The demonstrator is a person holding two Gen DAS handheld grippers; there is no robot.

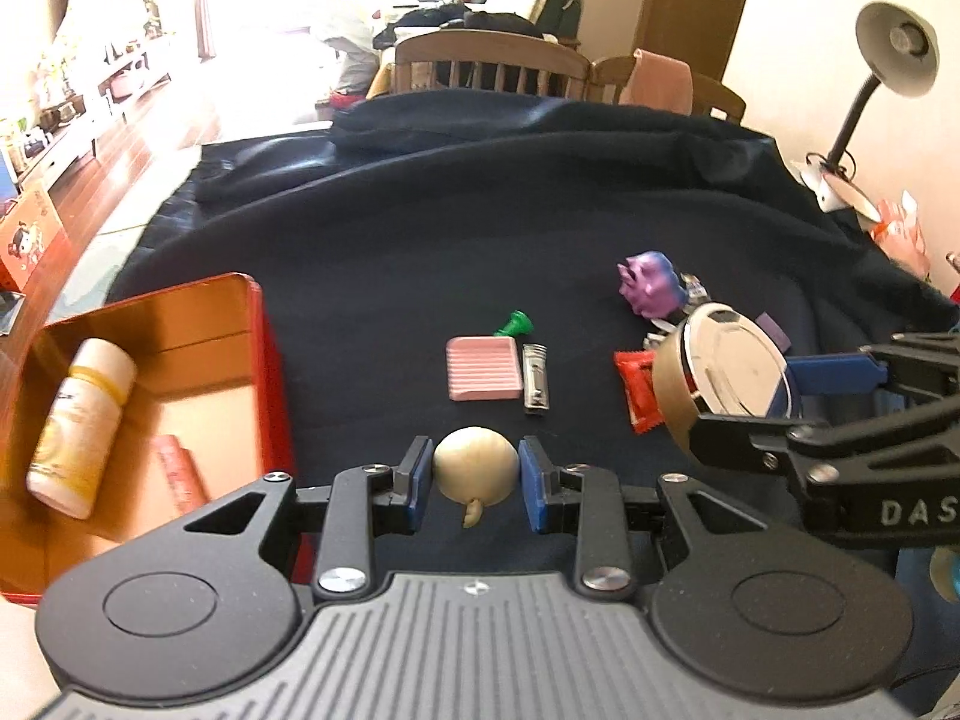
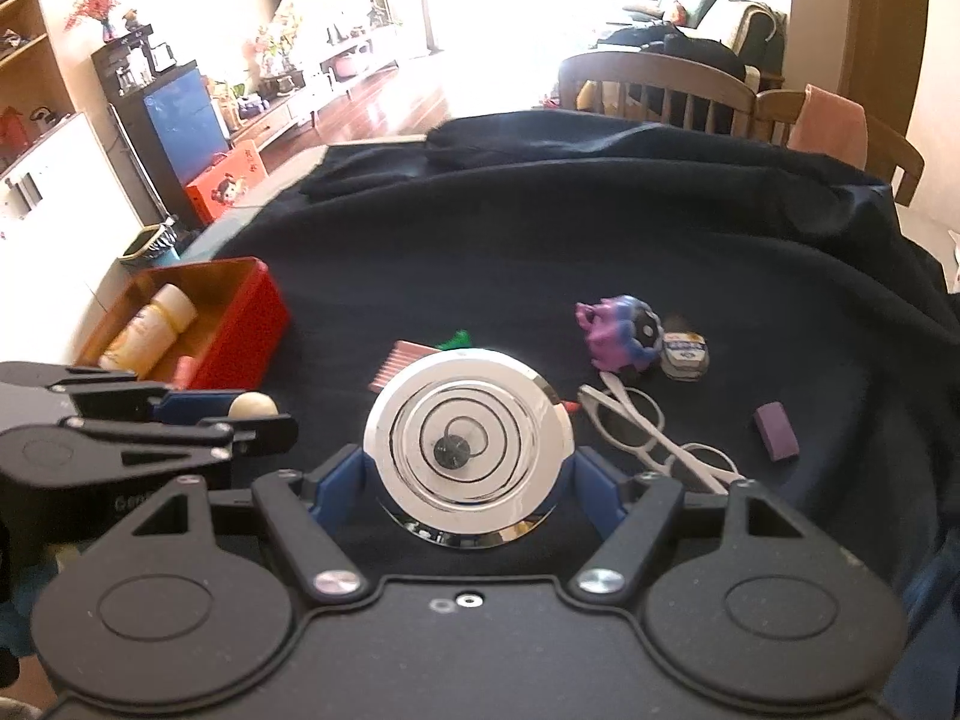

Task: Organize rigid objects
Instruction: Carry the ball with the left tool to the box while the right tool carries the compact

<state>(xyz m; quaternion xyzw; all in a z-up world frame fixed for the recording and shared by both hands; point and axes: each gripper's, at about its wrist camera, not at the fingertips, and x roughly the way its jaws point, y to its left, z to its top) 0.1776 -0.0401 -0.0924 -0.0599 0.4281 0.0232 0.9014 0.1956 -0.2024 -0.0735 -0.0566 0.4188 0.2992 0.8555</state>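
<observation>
My left gripper is shut on a small cream ball-shaped figure, lifted above the dark cloth; the same figure shows between its pads in the right wrist view. My right gripper is shut on a round tin with a shiny lid, held off the cloth; from the left wrist view the tin hangs at the right. A red open box stands at the left, and in it lie a white and yellow bottle and a pink item.
On the cloth lie a pink ribbed pad, a green piece, a metal nail clipper, a red packet, a purple toy, white glasses, a small tin and a purple block. Chairs stand behind.
</observation>
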